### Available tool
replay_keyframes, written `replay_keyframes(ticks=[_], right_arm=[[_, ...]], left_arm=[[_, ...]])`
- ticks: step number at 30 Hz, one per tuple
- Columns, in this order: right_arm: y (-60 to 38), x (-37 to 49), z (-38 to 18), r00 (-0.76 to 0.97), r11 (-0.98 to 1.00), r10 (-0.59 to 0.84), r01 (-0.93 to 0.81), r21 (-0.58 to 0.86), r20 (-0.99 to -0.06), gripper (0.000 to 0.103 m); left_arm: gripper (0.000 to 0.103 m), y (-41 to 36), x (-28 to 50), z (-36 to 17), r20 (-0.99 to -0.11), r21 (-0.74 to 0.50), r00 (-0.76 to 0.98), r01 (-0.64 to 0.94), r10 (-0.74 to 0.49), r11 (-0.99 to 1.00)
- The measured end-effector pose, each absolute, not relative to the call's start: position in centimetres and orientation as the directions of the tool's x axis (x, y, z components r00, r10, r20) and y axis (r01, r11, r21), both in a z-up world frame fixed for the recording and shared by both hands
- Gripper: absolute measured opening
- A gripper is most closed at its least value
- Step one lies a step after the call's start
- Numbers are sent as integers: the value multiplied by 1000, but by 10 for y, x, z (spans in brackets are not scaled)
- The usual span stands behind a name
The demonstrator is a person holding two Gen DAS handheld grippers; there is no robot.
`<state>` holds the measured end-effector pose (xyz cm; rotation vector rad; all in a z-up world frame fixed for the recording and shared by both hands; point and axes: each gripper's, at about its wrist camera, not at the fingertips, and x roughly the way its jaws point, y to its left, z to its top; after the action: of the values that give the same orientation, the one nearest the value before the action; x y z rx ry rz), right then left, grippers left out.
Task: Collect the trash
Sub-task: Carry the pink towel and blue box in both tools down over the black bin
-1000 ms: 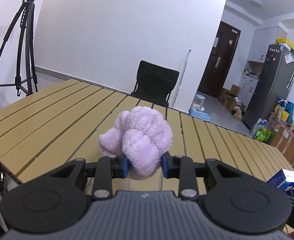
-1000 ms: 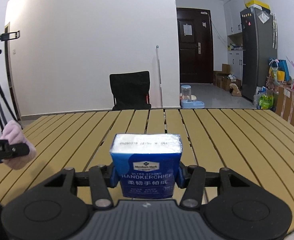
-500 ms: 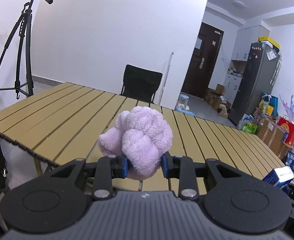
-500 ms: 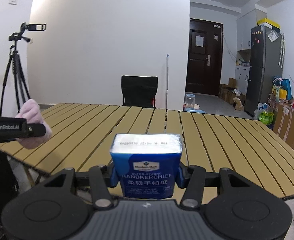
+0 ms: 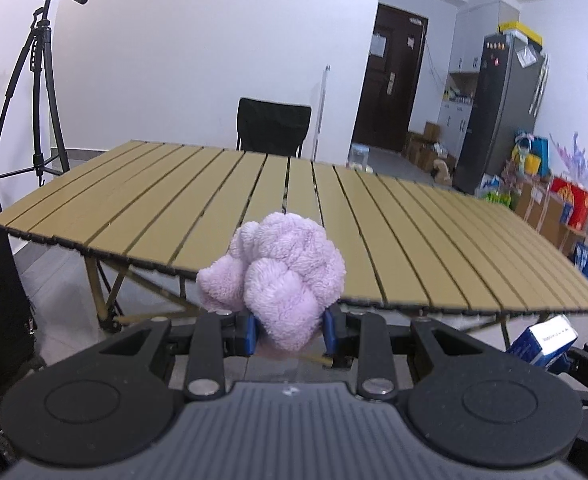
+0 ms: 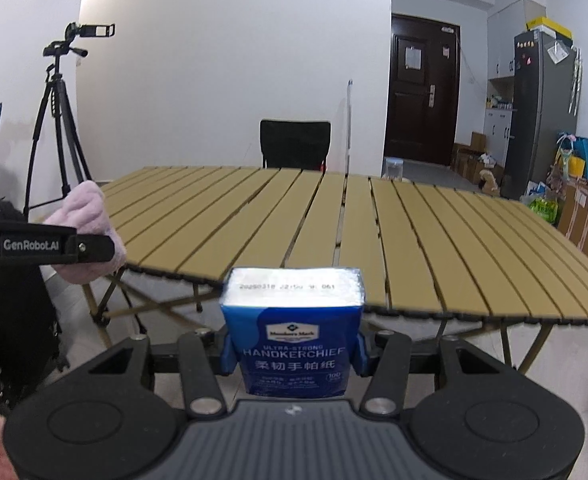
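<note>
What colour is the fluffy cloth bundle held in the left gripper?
Pale lilac; the fluffy cloth bundle shows best in the left wrist view.

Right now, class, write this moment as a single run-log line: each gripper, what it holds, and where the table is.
left gripper: shut on purple fluffy cloth | right gripper: shut on blue tissue pack | slatted table: ahead, beyond both loads

A home: fridge (image 6: 543,112) with magnets, entrance door (image 6: 423,88), slatted folding table (image 6: 373,232), gift bags.

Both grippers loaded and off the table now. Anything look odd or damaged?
Nothing damaged or spilled. One oddity: the left gripper holds a fluffy lilac cloth and the right gripper an intact-looking blue handkerchief pack; neither looks like trash.
</note>
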<state>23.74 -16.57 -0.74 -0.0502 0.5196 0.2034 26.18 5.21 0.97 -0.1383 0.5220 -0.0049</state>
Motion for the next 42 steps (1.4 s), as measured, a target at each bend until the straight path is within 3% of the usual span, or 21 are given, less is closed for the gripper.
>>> replay_keyframes(ticks=[18,31,42], right_arm=[[-185,192,-86,743,983,160,-181,35,-650,51],[-200,178,-150,657,990,128,-132,53,-743,51],[-208,183,-172,607,994,100,-92,55,-788,51]], left_arm=[[31,30,215,-64,-666,-45,746,-20,-15,999],[31,29,216,-122,-765,-20,644,-39,10,999],[31,42,229,-160,-842,-5,539,-77,37,997]])
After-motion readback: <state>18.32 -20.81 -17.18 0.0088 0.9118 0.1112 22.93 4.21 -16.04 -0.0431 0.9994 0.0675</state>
